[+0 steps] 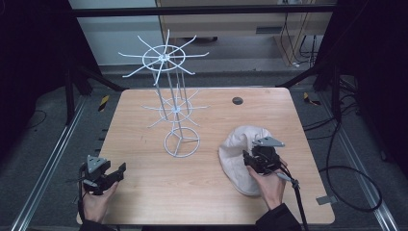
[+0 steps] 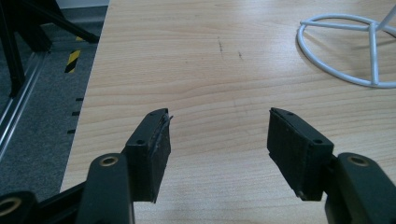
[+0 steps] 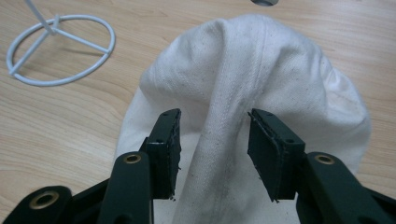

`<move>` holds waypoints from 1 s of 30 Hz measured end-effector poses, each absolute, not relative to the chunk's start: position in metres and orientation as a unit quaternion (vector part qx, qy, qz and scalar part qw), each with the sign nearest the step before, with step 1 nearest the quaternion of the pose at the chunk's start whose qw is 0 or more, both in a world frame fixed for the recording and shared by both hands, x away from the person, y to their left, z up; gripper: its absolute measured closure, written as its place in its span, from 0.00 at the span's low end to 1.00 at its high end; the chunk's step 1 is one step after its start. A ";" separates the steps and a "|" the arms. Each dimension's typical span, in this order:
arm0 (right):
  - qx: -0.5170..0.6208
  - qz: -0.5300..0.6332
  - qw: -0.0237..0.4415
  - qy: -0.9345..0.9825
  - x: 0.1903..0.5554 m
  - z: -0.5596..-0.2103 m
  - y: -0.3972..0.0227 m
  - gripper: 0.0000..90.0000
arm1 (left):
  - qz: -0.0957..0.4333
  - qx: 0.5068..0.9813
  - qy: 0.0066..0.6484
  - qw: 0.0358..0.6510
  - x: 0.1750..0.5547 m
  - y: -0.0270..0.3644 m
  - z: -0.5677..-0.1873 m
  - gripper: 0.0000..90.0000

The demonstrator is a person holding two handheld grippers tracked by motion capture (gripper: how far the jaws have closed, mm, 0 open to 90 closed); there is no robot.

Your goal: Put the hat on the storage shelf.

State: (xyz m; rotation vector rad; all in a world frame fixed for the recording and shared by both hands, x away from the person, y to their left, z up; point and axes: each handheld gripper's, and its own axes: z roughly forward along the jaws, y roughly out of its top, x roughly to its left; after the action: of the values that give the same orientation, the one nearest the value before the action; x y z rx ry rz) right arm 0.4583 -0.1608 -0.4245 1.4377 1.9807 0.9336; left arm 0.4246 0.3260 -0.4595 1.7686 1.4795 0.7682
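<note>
A white cloth cap lies crumpled on the wooden table, at the right. My right gripper is down on it, held in a hand. In the right gripper view a raised fold of the cap runs up between the jaws of the right gripper. The right pad is at the fold's edge and a small gap shows beside the left pad, so the jaws stand open around the fold. My left gripper rests low near the table's front left, and its jaws are wide open over bare wood.
A tall white wire rack with two tiers of radiating hooks stands at the table's middle back. Its ring base lies left of the cap. A dark round grommet sits near the far edge. Black frame legs and cables surround the table.
</note>
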 end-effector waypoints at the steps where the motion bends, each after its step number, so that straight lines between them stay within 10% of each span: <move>1: 0.532 0.340 0.257 0.731 0.460 -0.426 -0.161 0.60 | 0.296 0.683 0.571 0.347 0.425 0.326 -0.460 0.43; 30: 0.570 0.292 0.237 0.731 0.470 -0.438 -0.163 0.97 | 0.297 0.684 0.570 0.345 0.424 0.327 -0.460 0.44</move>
State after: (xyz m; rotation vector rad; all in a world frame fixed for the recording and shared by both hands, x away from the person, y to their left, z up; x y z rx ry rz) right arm 0.4700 -0.1633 -0.4382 1.5623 2.0030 0.8007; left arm 0.4243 0.3271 -0.4600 1.7760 1.4811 0.7710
